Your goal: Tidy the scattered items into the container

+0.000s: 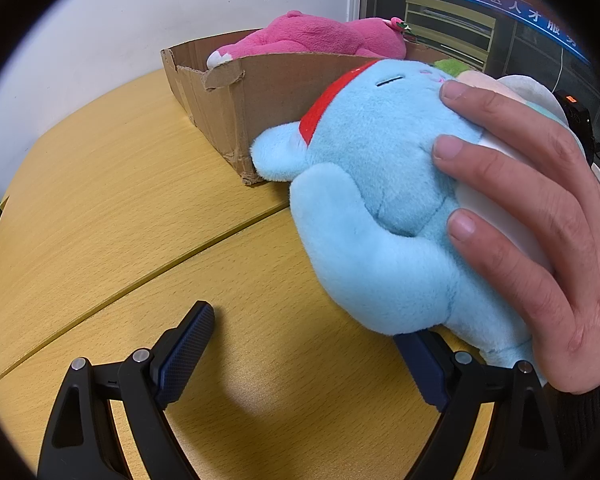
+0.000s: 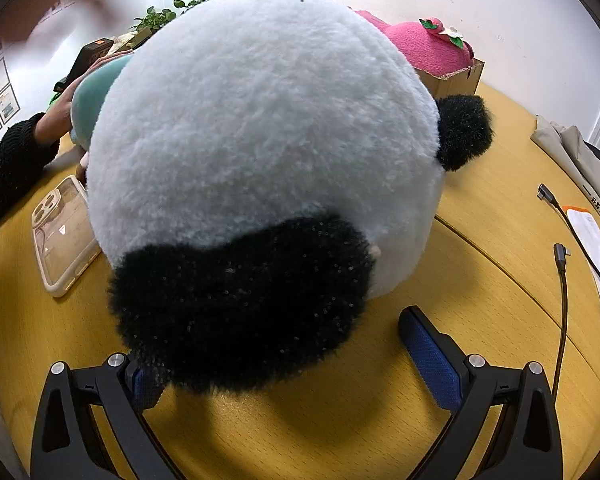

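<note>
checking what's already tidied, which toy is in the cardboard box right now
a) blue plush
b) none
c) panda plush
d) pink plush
d: the pink plush lies inside the box, while the blue plush and the panda are outside it on the table.

The blue plush toy [image 1: 380, 208] covers the tip of the left gripper's [image 1: 304, 356] right-hand finger, and a bare hand [image 1: 540, 216] hides the toy's far side. Ahead of the right gripper [image 2: 288, 356], the panda plush [image 2: 260, 152] hides the left finger's tip and most of the cardboard box [image 2: 452, 78]. A blurred shape [image 2: 48, 8] smears the upper left, unidentifiable.
</note>
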### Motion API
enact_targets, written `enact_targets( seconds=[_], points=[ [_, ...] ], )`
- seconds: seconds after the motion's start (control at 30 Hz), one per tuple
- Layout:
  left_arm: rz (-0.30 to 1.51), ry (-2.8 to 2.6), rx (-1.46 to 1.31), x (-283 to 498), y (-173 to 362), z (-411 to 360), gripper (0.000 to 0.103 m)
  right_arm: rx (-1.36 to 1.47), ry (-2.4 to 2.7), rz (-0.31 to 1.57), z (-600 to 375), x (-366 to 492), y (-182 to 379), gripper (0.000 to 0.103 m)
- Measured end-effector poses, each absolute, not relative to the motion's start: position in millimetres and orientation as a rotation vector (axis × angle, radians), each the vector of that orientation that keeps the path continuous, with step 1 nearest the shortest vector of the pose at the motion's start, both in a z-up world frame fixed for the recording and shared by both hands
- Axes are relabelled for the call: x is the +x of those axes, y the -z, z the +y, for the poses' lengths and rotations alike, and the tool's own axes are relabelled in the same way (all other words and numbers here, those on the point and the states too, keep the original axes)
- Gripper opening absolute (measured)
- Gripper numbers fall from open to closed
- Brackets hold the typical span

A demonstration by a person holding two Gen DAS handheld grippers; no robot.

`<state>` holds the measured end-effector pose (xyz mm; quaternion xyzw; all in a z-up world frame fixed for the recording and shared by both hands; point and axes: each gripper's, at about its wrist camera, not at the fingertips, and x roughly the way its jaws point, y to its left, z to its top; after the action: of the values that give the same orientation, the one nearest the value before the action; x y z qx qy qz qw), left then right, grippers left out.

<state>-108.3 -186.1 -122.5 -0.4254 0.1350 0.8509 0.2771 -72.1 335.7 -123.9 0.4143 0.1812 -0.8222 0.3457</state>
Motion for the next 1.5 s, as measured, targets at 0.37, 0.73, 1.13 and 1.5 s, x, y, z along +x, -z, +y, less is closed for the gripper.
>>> enact_targets(
  seconds=[0.37, 0.73, 1.13, 1.5],
  points=[
    [0.363, -2.285, -1.142, -108.5, 123.7, -185.3, 0.09, 1.078, 2.138, 0.469, 335.8, -73.4, 124.3, 0.103],
    [0.362, -2.284, -1.143, -109.9, 123.8, -185.7, 0.09, 1.087, 2.155, 0.46, 334.8, -72.1, 122.6, 0.103],
    [0.362, -2.284, -1.144, -110.7, 124.5, -185.4, 0.09, 1.088, 2.155, 0.459, 335.3, -75.0, 123.8, 0.103],
    [0.362, -2.283, -1.146, -108.1, 125.6, -185.6, 0.09, 1.103, 2.182, 0.447, 334.2, -71.6, 122.0, 0.103]
  ],
)
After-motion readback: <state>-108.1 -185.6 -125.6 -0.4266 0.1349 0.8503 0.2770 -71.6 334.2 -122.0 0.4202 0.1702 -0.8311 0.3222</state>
